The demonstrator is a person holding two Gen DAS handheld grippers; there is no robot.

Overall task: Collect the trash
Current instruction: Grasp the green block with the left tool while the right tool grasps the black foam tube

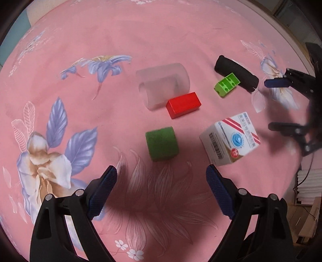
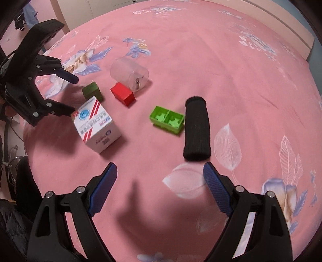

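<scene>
On the pink floral cloth lie a white medicine box (image 1: pixel 229 139) (image 2: pixel 96 129), a dark green block (image 1: pixel 162 144) (image 2: pixel 92 91), a red block (image 1: pixel 183 104) (image 2: pixel 122 93), a light green brick (image 1: pixel 227 84) (image 2: pixel 167 120), a black foam roll (image 1: pixel 236 73) (image 2: pixel 196 129) and a clear plastic cup on its side (image 1: pixel 163 85) (image 2: pixel 129 73). My left gripper (image 1: pixel 162 175) (image 2: pixel 70 94) is open and empty, just short of the dark green block. My right gripper (image 2: pixel 160 173) (image 1: pixel 269 104) is open and empty, just short of the black roll.
The cloth-covered surface (image 2: pixel 221 50) stretches away on all sides of the objects. Its edge curves along the right of the left wrist view, with boxes and cables (image 1: pixel 306 201) beyond. A pale wall (image 2: pixel 80 12) stands behind.
</scene>
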